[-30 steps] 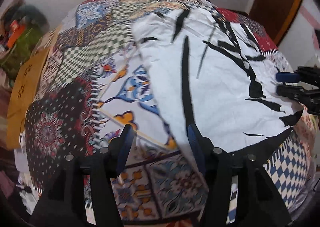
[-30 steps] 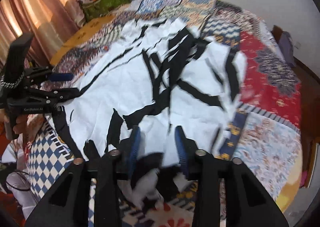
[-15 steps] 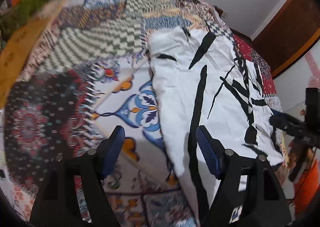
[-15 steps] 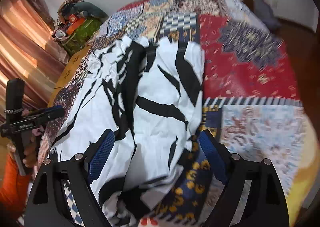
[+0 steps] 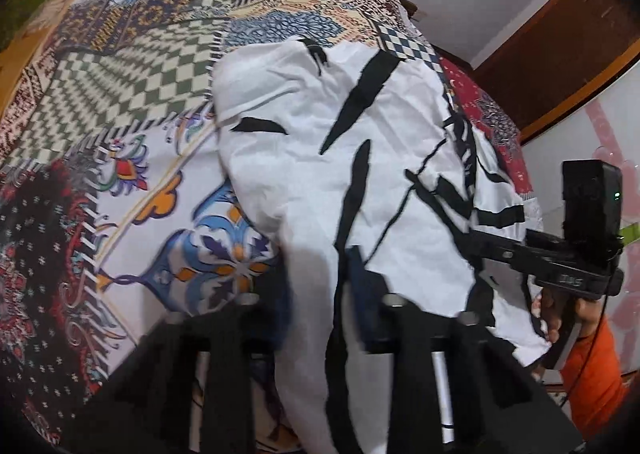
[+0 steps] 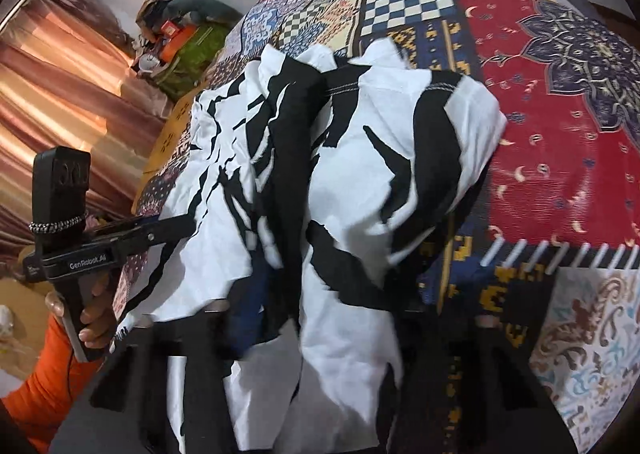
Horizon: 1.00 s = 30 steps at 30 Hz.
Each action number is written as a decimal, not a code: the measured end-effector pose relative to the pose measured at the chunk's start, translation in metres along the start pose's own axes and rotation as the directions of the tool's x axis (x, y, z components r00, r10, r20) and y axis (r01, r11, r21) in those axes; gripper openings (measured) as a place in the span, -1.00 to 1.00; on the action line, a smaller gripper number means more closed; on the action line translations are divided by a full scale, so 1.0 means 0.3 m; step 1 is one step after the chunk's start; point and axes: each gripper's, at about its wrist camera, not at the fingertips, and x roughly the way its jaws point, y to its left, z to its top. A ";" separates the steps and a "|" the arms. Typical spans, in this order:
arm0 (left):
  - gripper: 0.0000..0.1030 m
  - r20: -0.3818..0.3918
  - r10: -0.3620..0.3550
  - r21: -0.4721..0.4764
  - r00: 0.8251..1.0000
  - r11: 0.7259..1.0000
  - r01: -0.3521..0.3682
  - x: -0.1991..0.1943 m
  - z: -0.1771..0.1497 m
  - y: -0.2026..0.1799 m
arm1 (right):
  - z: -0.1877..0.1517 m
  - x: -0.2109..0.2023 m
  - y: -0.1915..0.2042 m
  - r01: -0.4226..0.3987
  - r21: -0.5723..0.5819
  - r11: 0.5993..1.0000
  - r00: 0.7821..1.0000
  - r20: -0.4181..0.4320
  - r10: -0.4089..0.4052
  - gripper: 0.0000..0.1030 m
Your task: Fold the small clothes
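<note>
Left wrist view: left gripper (image 5: pixel 320 286) and right gripper (image 6: pixel 320 314) each pinch the black-and-white garment (image 5: pixel 360 158), frame centre; uneven lifting could bunch the fold.

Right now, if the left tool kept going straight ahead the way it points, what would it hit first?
Most likely the white and black garment, already bunched between the fingers of the left tool; beyond it lies the patchwork bedspread. Depth is hard to judge.
</note>
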 end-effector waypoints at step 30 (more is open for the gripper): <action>-0.84 0.412 0.222 -0.071 0.884 0.975 -0.212 -0.776 -0.031 0.342 | 0.143 0.068 0.762 -0.065 -0.307 0.949 0.977 0.174 0.123 -0.84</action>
